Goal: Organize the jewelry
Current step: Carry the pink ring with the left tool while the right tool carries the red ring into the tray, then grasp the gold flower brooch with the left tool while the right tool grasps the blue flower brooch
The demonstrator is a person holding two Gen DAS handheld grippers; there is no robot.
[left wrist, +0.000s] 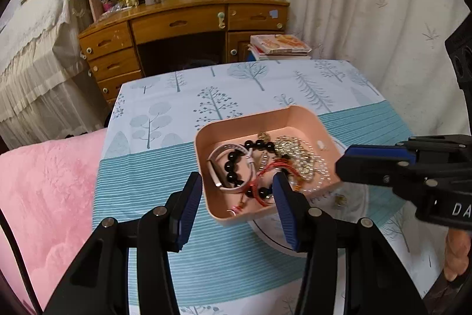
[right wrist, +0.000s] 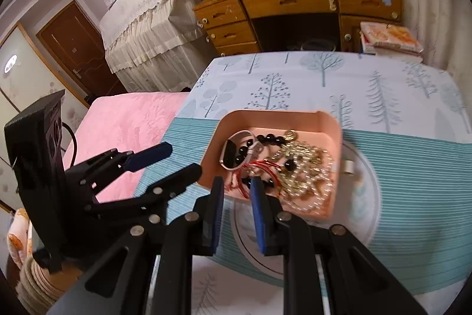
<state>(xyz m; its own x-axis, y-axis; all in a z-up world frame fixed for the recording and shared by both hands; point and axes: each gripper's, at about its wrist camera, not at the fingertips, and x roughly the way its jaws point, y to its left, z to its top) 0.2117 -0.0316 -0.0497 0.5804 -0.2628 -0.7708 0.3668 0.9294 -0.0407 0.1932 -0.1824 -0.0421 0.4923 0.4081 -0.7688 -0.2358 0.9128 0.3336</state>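
Two hand-held grippers beside pink jewelry tray (left wrist: 298, 120)

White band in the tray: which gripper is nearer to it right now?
Left. The left gripper hangs at the tray's near left corner, the band just ahead of its open jaws. The right gripper is at the tray's right rim, across the gold chains.

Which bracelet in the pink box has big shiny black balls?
The black bead bracelet, a ring of round glossy beads. The white band is smooth; the red cord is thin string.
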